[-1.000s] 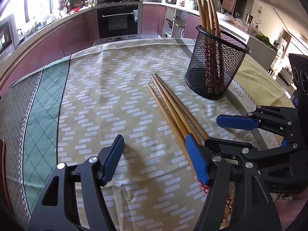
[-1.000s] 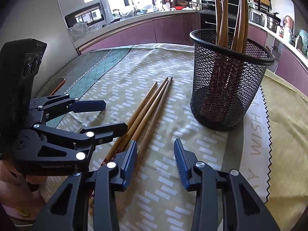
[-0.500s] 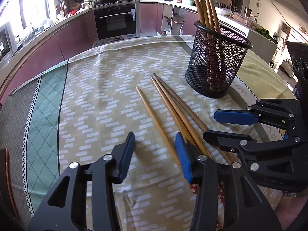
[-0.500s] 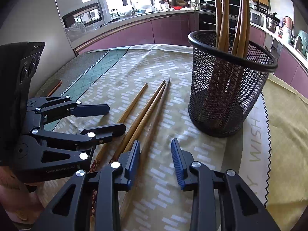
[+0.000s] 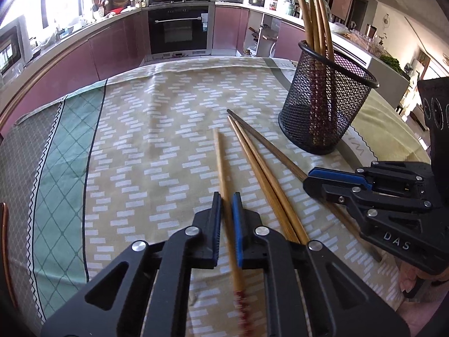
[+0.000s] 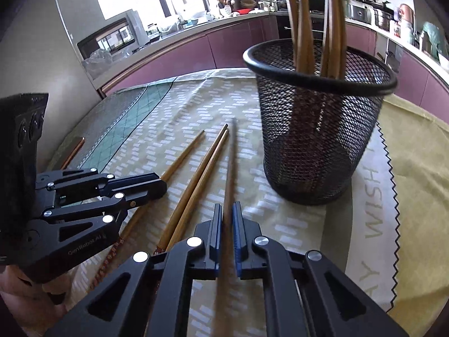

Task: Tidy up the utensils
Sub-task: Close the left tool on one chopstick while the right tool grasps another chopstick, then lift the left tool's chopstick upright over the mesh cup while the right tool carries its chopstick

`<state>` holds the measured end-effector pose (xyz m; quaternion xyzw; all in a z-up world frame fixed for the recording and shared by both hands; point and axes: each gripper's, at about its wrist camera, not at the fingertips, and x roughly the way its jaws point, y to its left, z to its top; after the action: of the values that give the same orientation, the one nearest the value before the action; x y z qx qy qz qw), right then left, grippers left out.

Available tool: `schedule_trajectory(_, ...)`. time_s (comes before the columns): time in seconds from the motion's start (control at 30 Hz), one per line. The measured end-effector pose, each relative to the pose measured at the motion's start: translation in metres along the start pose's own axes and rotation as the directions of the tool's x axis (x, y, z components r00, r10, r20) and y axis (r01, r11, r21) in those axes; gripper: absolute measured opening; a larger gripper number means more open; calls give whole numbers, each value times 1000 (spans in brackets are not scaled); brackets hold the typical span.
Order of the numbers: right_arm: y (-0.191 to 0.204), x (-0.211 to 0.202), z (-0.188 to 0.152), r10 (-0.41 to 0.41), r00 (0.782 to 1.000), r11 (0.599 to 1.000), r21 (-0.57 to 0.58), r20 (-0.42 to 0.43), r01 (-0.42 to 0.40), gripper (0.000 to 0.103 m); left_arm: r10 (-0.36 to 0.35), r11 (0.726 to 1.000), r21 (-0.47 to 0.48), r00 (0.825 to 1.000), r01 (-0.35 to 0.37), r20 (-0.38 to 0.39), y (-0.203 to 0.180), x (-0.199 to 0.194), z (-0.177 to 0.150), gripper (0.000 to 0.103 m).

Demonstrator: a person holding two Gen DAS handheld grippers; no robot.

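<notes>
Several wooden chopsticks lie on the patterned tablecloth (image 5: 157, 146). My left gripper (image 5: 226, 195) is shut on a light chopstick (image 5: 220, 157), its pads pressing on the shaft; the same gripper (image 6: 162, 185) and chopstick (image 6: 185, 154) appear at left in the right wrist view. My right gripper (image 6: 227, 205) is shut on a darker chopstick (image 6: 231, 154), also seen at the right gripper (image 5: 308, 178) in the left wrist view. Two light chopsticks (image 5: 261, 174) lie side by side between them. A black mesh cup (image 6: 320, 140) with several chopsticks upright stands just beyond, to the right.
The mesh cup (image 5: 322, 112) stands close to the chopstick tips. A copper-coloured rim (image 5: 4, 238) shows at the table's left edge. Purple kitchen cabinets and an oven (image 5: 179, 31) stand beyond the table. A person's hand (image 5: 415, 278) holds the right gripper.
Both grippers have closed from open onto one chopstick each. The light chopstick in the left gripper has shifted left, away from the other three.
</notes>
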<state>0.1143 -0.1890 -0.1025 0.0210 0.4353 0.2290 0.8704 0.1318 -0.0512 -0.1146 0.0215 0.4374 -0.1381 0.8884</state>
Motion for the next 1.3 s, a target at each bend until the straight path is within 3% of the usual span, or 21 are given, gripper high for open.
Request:
schedule_trajectory(0.2, -2, -16, -5, 53, 998, 999, -10, 23, -53, 6, -27, 1000, -15, 999, 27, 18, 4, -11, -4, 8)
schedule_trajectory(0.37, 9, -16, -7, 83, 996, 994, -63, -15, -84, 6, -72, 997, 17, 997, 72, 12, -4, -14, -7, 8)
schedule_trajectory(0.97, 13, 9, 13, 43, 997, 994, -101, -58, -49, 9, -93, 994, 56, 995, 95, -38, -10, 7, 4, 11)
schedule_trajectory(1.3, 7, -13, 9, 61, 998, 994, -91, 5, -60, 6, -107, 994, 22, 994, 107, -22, -9, 2, 10, 7)
